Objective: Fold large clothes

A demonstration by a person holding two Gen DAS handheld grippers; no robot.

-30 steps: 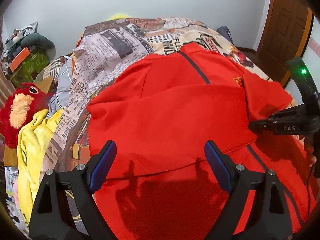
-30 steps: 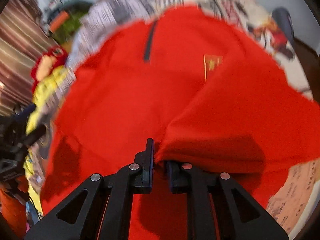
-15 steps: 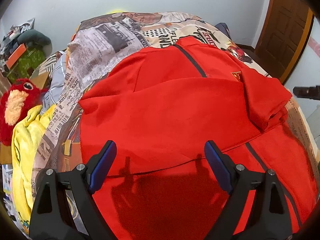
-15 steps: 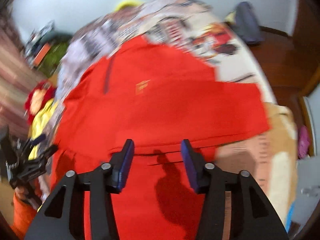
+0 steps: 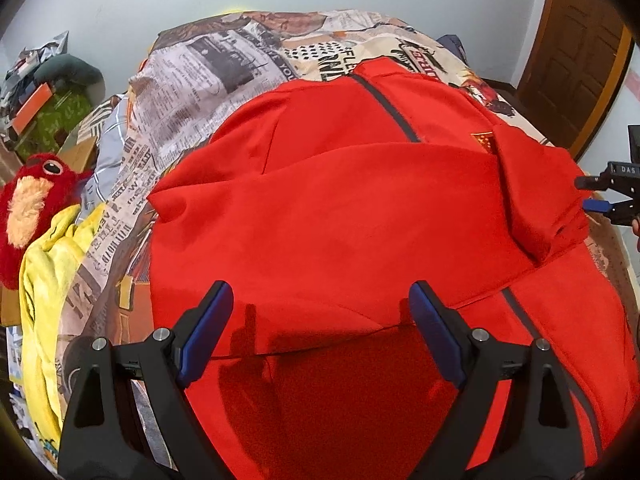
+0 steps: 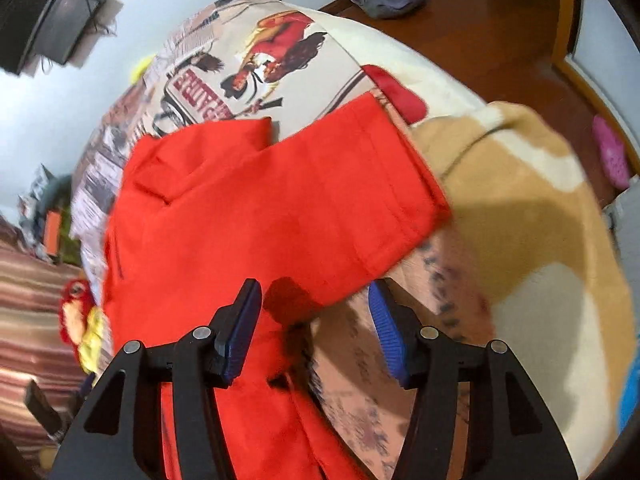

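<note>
A large red jacket with a dark zip lies spread on the bed, one sleeve folded across its front. My left gripper is open and empty just above the jacket's near part. My right gripper is open and empty above the jacket's right edge, where the folded sleeve ends. The right gripper also shows at the far right of the left wrist view, beside the jacket and apart from it.
The bed has a newspaper-print cover and a tan blanket. A red plush toy and yellow cloth lie at the left. A wooden door stands at the right. A pink shoe lies on the floor.
My right gripper has let go of the sleeve, opened, and drawn back to the right off the jacket. The sleeve now lies folded across the jacket. My left gripper stays open.
</note>
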